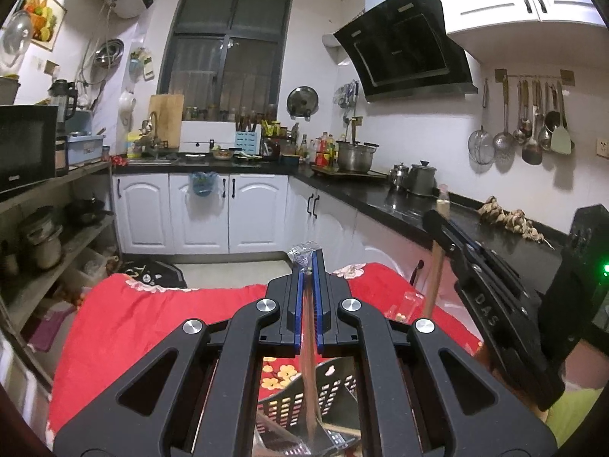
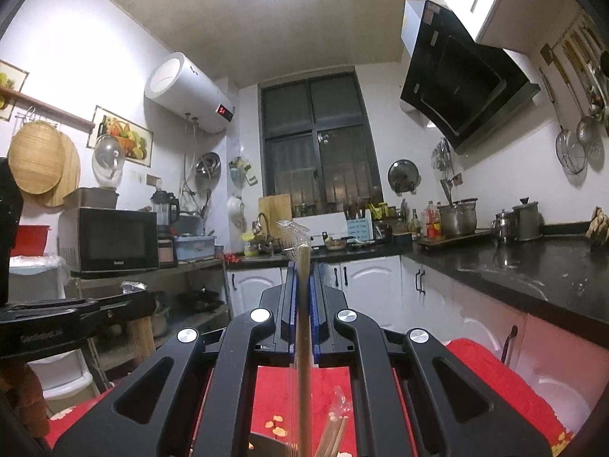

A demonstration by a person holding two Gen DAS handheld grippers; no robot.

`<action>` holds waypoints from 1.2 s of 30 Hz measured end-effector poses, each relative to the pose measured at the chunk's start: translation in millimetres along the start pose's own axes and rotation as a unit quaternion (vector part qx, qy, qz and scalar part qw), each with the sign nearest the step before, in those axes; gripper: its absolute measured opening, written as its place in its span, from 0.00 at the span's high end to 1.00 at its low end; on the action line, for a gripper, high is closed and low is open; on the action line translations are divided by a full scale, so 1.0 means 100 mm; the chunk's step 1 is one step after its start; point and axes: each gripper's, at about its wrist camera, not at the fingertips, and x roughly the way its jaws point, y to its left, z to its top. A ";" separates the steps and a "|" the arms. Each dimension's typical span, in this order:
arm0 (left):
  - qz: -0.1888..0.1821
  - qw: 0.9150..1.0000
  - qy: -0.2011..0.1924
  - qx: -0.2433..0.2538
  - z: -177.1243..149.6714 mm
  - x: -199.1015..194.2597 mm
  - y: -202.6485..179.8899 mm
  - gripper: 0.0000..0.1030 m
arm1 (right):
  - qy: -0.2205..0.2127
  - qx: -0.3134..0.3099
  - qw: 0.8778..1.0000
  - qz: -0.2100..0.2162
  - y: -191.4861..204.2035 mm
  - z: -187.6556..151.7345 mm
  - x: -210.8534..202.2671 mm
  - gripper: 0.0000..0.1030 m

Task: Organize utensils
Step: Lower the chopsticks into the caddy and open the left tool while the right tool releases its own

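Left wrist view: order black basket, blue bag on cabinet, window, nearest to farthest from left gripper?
1. Black basket: right below the left gripper, on the red cloth.
2. Blue bag: hanging on a cabinet door across the floor.
3. Window: back wall, above the counter.

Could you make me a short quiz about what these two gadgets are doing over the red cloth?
1. True or false: both hand-held grippers are empty.
2. What lies under the left hand-held gripper? A) black slotted basket B) frying pan C) sink
3. What is the right hand-held gripper shut on?

Key:
1. False: each grips a pair of wrapped chopsticks.
2. A: the black slotted basket on the red cloth.
3. Wooden chopsticks in a clear wrapper.
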 end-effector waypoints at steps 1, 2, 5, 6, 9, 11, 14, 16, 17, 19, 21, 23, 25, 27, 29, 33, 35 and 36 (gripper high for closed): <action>-0.001 1.000 0.001 0.002 -0.03 0.01 0.00 0.98 | 0.001 0.002 1.000 0.003 -0.01 -0.03 0.00 0.94; -0.001 1.000 0.000 0.003 -0.05 0.01 -0.01 0.98 | 0.004 0.004 1.000 0.007 -0.02 -0.06 0.01 0.94; -0.004 1.000 0.004 0.003 -0.11 0.05 0.00 0.98 | 0.004 0.008 1.000 0.012 -0.04 -0.09 0.03 0.94; -0.004 1.000 0.007 0.003 -0.13 0.06 0.01 0.98 | 0.006 0.009 1.000 0.013 -0.05 -0.10 0.04 0.94; -0.006 1.000 0.010 0.002 -0.18 0.09 0.02 0.98 | 0.004 0.010 1.000 0.019 -0.02 -0.13 0.04 0.94; -0.006 1.000 0.012 0.003 -0.21 0.09 0.01 0.98 | -0.001 -0.001 1.000 0.019 0.02 -0.16 0.02 0.94; -0.007 1.000 0.018 0.002 -0.27 0.10 0.02 0.98 | 0.001 -0.006 1.000 0.015 0.05 -0.26 0.03 0.94; -0.009 1.000 0.025 -0.001 -0.31 0.13 0.05 0.98 | 0.016 -0.004 1.000 0.012 0.03 -0.30 0.04 0.89; -0.011 0.999 0.031 -0.003 -0.33 0.14 0.06 0.98 | 0.026 0.001 1.000 0.009 0.01 -0.32 0.02 0.86; -0.014 0.999 0.043 -0.010 -0.35 0.16 0.11 0.98 | 0.033 0.019 0.999 0.015 -0.04 -0.31 -0.04 0.69; -0.013 0.999 0.049 -0.014 -0.36 0.17 0.14 0.96 | 0.038 0.041 0.998 0.022 -0.11 -0.25 -0.15 0.65; -0.018 0.998 0.058 -0.024 -0.36 0.18 0.15 0.85 | 0.050 0.047 0.997 0.028 -0.14 -0.19 -0.22 0.62; -0.019 0.997 0.061 -0.031 -0.37 0.16 0.17 0.73 | 0.075 0.063 0.994 0.045 -0.19 -0.13 -0.25 0.55; -0.017 0.997 0.068 -0.031 -0.38 0.14 0.16 0.71 | 0.091 0.076 0.992 0.048 -0.22 -0.08 -0.28 0.53; -0.024 0.997 0.067 -0.032 -0.37 0.08 0.14 0.59 | 0.102 0.075 0.991 0.047 -0.23 -0.02 -0.32 0.48; -0.029 0.997 0.063 -0.036 -0.33 -0.04 0.10 0.44 | 0.124 0.067 0.989 0.053 -0.22 0.08 -0.42 0.33; -0.031 0.997 0.061 -0.036 -0.29 -0.11 0.06 0.29 | 0.139 0.059 0.986 0.064 -0.19 0.12 -0.48 0.27; -0.032 0.997 0.060 -0.038 -0.27 -0.14 0.05 0.25 | 0.144 0.049 0.987 0.060 -0.16 0.14 -0.51 0.22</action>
